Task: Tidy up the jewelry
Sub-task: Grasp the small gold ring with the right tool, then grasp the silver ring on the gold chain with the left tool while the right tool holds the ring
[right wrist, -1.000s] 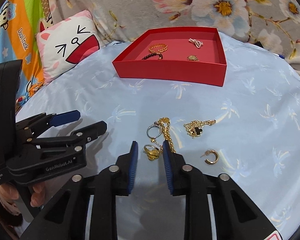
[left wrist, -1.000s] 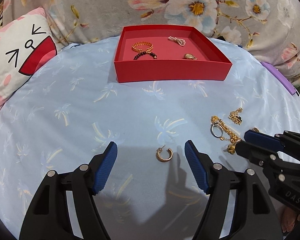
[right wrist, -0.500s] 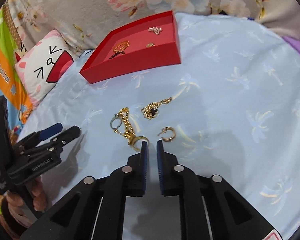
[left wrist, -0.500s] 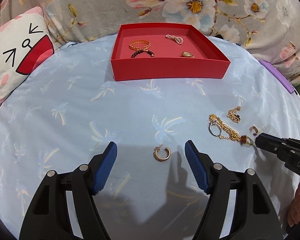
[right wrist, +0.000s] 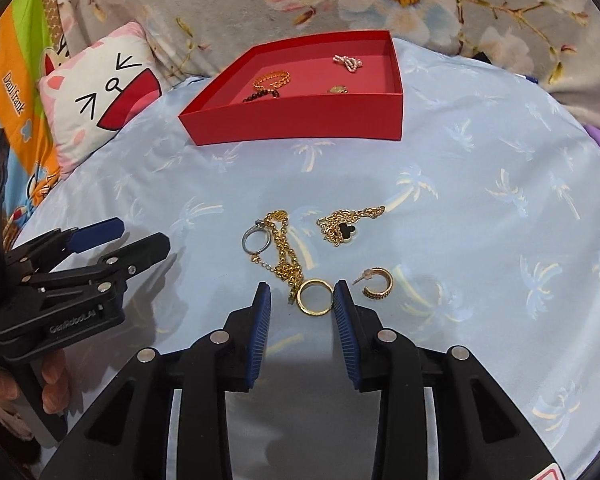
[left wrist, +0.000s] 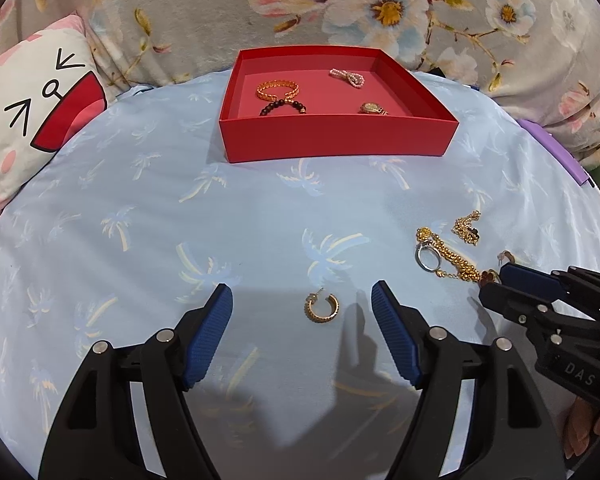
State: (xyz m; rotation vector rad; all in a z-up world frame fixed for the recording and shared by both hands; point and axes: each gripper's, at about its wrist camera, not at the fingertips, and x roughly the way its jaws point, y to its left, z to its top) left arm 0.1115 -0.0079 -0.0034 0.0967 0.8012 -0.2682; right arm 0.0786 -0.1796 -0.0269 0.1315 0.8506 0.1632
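Note:
In the left wrist view my left gripper [left wrist: 302, 296] stands open over the blue cloth. A gold hoop earring [left wrist: 321, 309] lies between its fingers, touching neither. In the right wrist view the jaws of my right gripper [right wrist: 302, 292] are opening. A gold ring [right wrist: 315, 297] lies flat on the cloth between them, close to the right pad and clear of the left one. Beyond it lie a gold chain [right wrist: 284, 256], a silver ring [right wrist: 256, 239], a black-clover necklace [right wrist: 344, 232] and a second hoop earring [right wrist: 376, 283]. The red tray [right wrist: 300, 124] at the back holds several pieces.
A cat-face pillow [left wrist: 32, 120] lies at the left. Floral fabric [left wrist: 380, 8] rises behind the tray. A purple object [left wrist: 552, 152] sits at the cloth's right edge. My right gripper [left wrist: 496, 282] shows at the right of the left wrist view, my left gripper [right wrist: 142, 234] at the left of the right wrist view.
The right gripper's jaws, nearly shut half a second ago, have spread apart around the gold ring, and its view has swung back level. The left gripper has stayed over the hoop earring.

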